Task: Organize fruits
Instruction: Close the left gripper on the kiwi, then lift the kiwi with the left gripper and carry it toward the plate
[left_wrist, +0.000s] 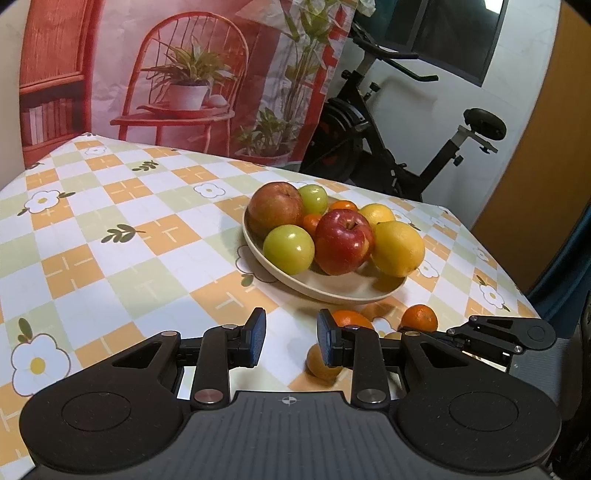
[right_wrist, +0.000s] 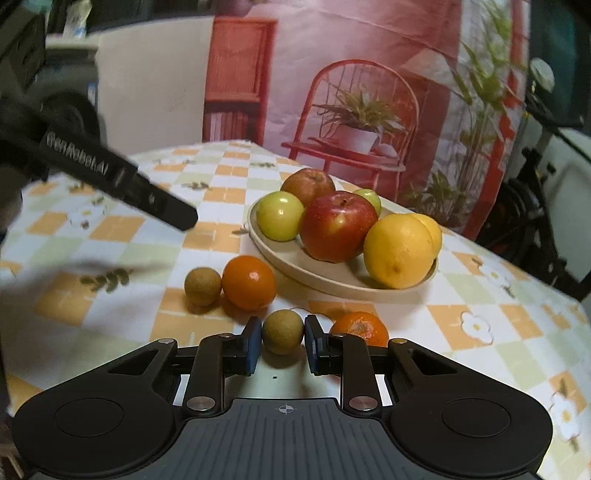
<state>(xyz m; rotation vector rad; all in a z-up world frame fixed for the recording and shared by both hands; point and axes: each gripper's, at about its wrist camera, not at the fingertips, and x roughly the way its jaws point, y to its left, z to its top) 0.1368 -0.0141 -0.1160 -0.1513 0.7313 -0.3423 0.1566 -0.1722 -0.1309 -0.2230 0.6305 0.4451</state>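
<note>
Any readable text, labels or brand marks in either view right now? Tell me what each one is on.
"GenRobot.AI", blurred, so the reading is approximate: white lettering on the left gripper's black side, seen from the right wrist.
Book spines on the printed backdrop: too small to read.
Fruit, plate and tablecloth: no lettering, only flower, leaf and line patterns.

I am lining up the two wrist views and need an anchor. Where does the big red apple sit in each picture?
Left wrist view: the red apple is right of centre, at the front of the beige plate, between a green apple and a lemon.
Right wrist view: the red apple is just above centre, on the same plate, green apple left, lemon right.
Shared landmark: the painted red chair on the backdrop.
</note>
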